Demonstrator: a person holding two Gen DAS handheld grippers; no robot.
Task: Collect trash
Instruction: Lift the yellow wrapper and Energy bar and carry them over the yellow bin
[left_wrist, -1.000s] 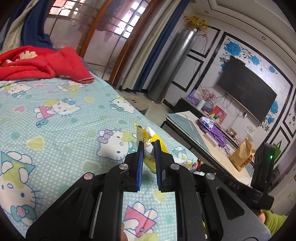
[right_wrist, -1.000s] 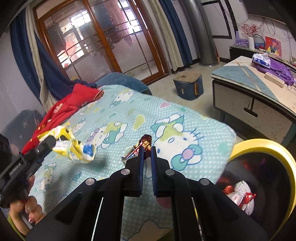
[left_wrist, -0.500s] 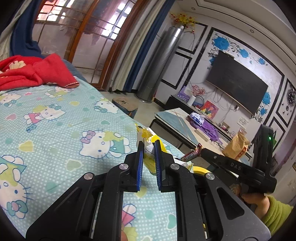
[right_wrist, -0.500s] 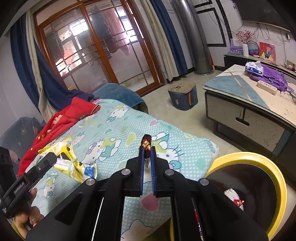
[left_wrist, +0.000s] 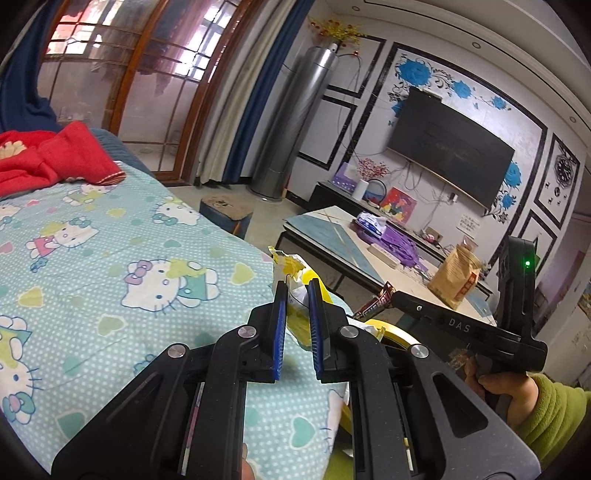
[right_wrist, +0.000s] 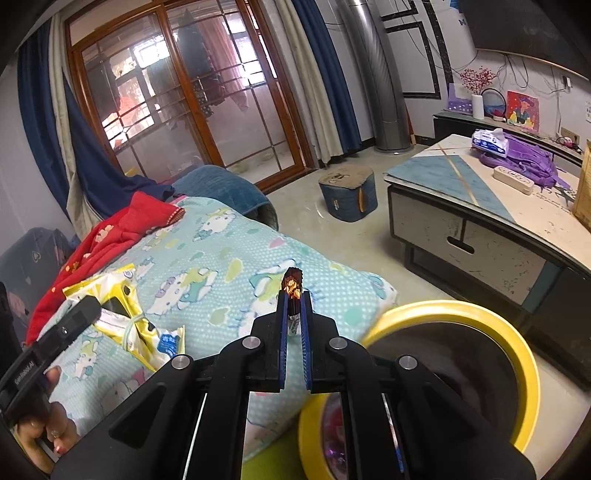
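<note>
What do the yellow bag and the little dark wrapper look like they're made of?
Yellow bag: thin glossy plastic film, likely; it is crinkled and shiny. Dark wrapper: probably foil-lined plastic, going by its crimped end and glinting print.

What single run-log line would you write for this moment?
left gripper: shut on yellow wrapper | right gripper: shut on brown wrapper | yellow-rimmed bin: beside bed, not yet reached
</note>
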